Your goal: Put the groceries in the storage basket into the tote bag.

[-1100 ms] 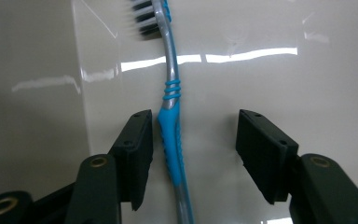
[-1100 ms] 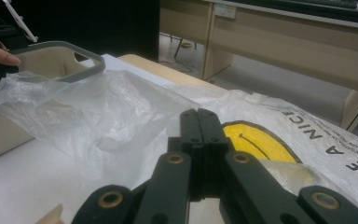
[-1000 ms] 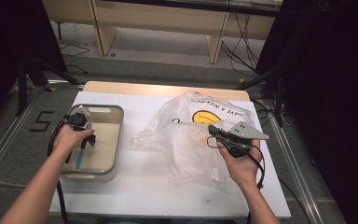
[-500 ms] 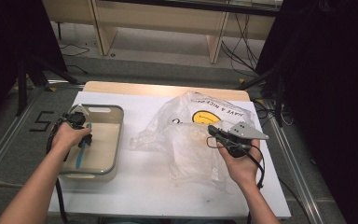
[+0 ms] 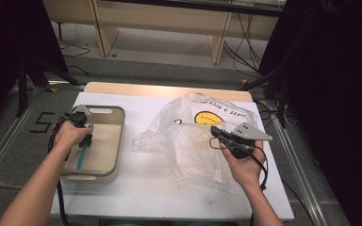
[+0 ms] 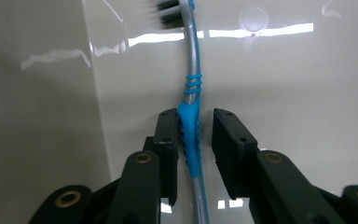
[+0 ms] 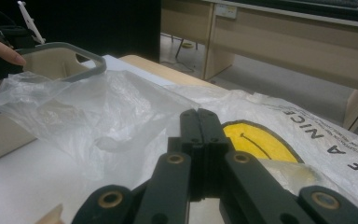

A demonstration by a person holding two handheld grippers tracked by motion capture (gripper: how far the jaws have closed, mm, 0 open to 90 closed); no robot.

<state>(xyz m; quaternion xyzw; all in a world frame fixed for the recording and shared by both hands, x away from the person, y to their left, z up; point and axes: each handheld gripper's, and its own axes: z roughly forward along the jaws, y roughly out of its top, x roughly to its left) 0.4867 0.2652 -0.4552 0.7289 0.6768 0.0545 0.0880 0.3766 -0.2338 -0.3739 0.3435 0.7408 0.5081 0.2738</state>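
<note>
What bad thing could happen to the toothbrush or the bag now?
The left gripper has its fingers on either side of the toothbrush, and only one finger seems to touch it. Lifted like this, the thin handle might slip back into the tub. The right gripper is shut over the crinkly plastic bag, so a pull could drag or tear it.

A light wooden desk (image 5: 165, 89) is seen covered almost wholly by a white sheet (image 5: 160, 188). On the sheet, at the left, a beige tub (image 5: 111, 141) with a grey rim is set. A crumpled clear plastic bag (image 5: 193, 150) printed with a yellow smiley face is spread at the right.
</note>
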